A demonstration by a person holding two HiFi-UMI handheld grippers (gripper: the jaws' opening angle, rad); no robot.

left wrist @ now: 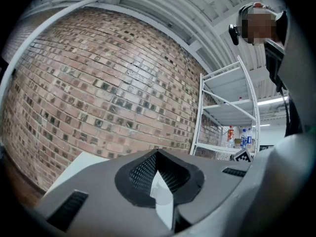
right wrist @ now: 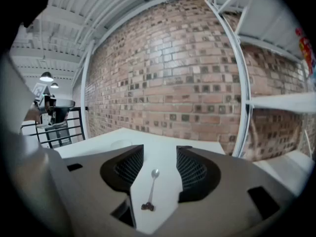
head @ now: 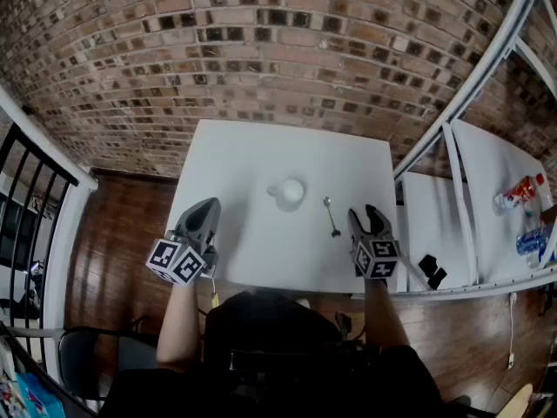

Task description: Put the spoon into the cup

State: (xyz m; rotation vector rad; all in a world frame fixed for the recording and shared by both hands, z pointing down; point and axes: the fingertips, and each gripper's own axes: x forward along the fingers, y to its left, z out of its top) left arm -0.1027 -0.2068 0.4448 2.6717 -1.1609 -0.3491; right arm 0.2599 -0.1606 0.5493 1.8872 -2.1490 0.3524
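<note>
The spoon [head: 332,217] lies flat on the table [head: 252,146], just right of the cup [head: 288,192]; the right gripper [right wrist: 159,149] gapes empty, lined up on its handle; best to lower, straddle the thin handle squarely, then clench; the left gripper [left wrist: 158,153] sits closed, empty

**Free room and obstacles.** Bare white table [head: 252,251] lies ahead of my right gripper [head: 364,213], whose jaws stand parted. The spoon [head: 332,217] lies just beside it with nothing between them. From spoon to cup [head: 287,192] I see open tabletop. The white shelf frame [head: 460,198] crowds the table's right edge, near that gripper. The brick wall [head: 261,42] bounds the far side. My left gripper [head: 209,207], jaws together, sits at the left edge, well apart from the cup.
</note>
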